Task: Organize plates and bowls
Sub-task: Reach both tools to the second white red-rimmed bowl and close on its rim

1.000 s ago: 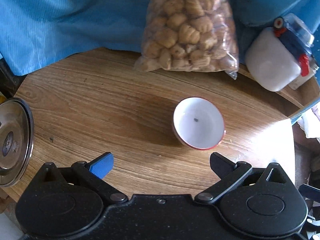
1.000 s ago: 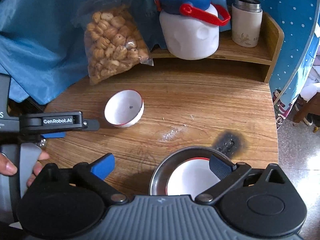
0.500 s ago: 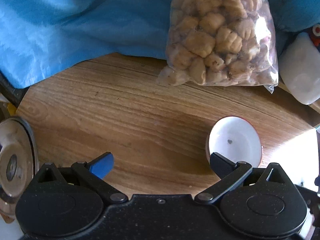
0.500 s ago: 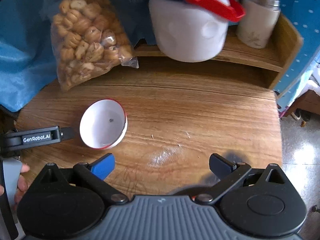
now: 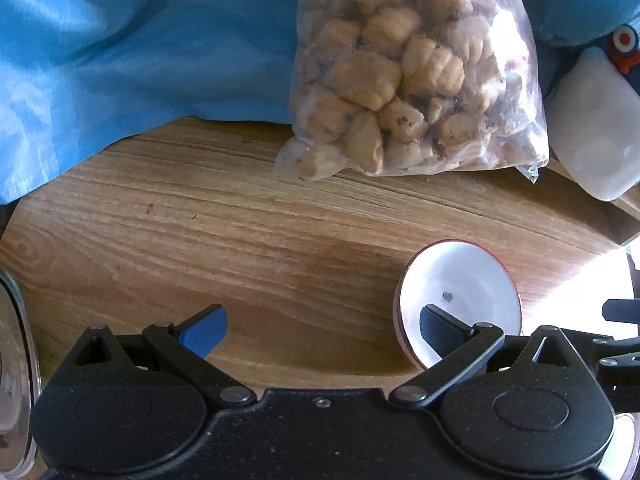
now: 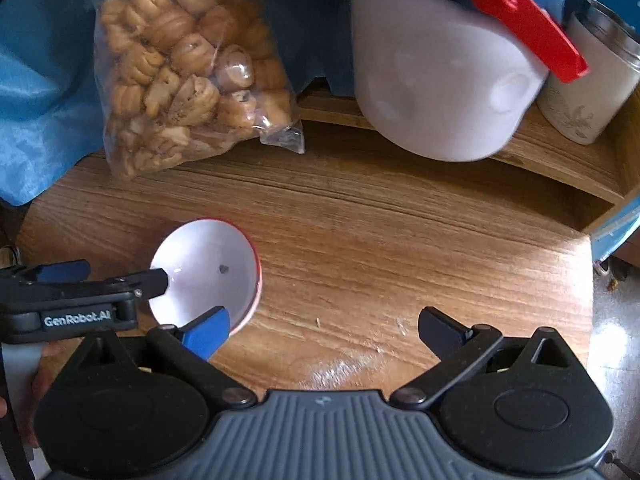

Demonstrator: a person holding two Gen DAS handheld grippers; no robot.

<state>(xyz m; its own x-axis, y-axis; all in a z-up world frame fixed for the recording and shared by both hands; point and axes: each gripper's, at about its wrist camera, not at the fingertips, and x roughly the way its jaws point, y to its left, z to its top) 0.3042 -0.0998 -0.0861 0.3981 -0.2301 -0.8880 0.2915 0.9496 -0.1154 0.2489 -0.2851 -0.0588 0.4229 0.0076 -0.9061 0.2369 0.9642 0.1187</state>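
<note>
Left wrist view: the left gripper (image 5: 322,322) is spread wide and grips nothing. Its black finger overlaps the near rim of the red-rimmed white bowl (image 5: 460,292), which lies off the gripper's centre line on the black-finger side; the blue finger stands well apart from the bowl over bare wooden table (image 5: 240,240). The bowl rests upright on the table with a small dark speck on its inner floor. Beyond the bowl, a clear bag of biscuits (image 5: 400,72) leans against blue cloth (image 5: 120,52). A white jug (image 5: 592,128) stands beyond the bowl, beside the bag. A metal plate (image 5: 16,380) shows only as an edge, well apart from the bowl past the blue finger.

Right wrist view: the right gripper (image 6: 324,328) is likewise released and empty. Its blue finger overlaps the near rim of the bowl (image 6: 208,268); its black finger stands well apart from the bowl. The left gripper (image 6: 120,280) reaches the bowl from the opposite side, one black fingertip at or just inside the rim; actual contact cannot be confirmed. The white jug (image 6: 440,88), with a blue lid and red handle, stands on a raised wooden shelf (image 6: 560,160) far beyond the bowl, with a steel-rimmed cup (image 6: 592,84) beside it.
</note>
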